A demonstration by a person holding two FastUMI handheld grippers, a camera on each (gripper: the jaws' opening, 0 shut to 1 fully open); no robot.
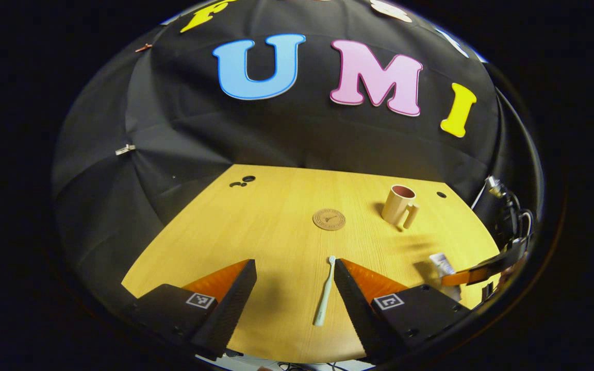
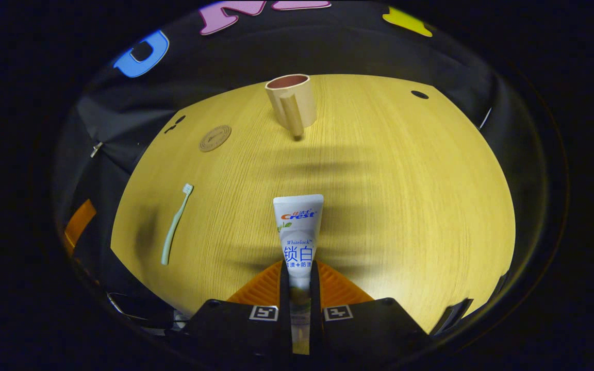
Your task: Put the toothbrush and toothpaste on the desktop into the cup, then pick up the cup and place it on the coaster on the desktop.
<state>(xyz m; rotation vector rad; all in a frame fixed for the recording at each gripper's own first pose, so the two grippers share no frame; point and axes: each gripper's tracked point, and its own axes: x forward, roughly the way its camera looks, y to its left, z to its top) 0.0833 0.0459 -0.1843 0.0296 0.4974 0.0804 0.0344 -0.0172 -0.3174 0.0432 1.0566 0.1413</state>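
A pale green toothbrush (image 1: pixel 325 292) lies on the wooden desktop (image 1: pixel 276 226), between the fingers of my open left gripper (image 1: pixel 295 270) and close to its right finger. Beyond it sit a round brown coaster (image 1: pixel 329 219) and a beige cup (image 1: pixel 399 205) with a pinkish inside, upright, handle toward me. In the right gripper view, my right gripper (image 2: pixel 299 270) is shut on a white toothpaste tube (image 2: pixel 298 226), which sticks out forward over the desktop (image 2: pixel 405 180). The cup (image 2: pixel 292 103) stands straight ahead, the coaster (image 2: pixel 215 138) and toothbrush (image 2: pixel 176 224) to the left.
Cable holes pierce the desktop at the far left (image 1: pixel 243 181) and far right (image 1: pixel 441 195). The right gripper with the tube (image 1: pixel 444 265) shows at the right edge of the left gripper view. Black cloth walls close in the back and sides.
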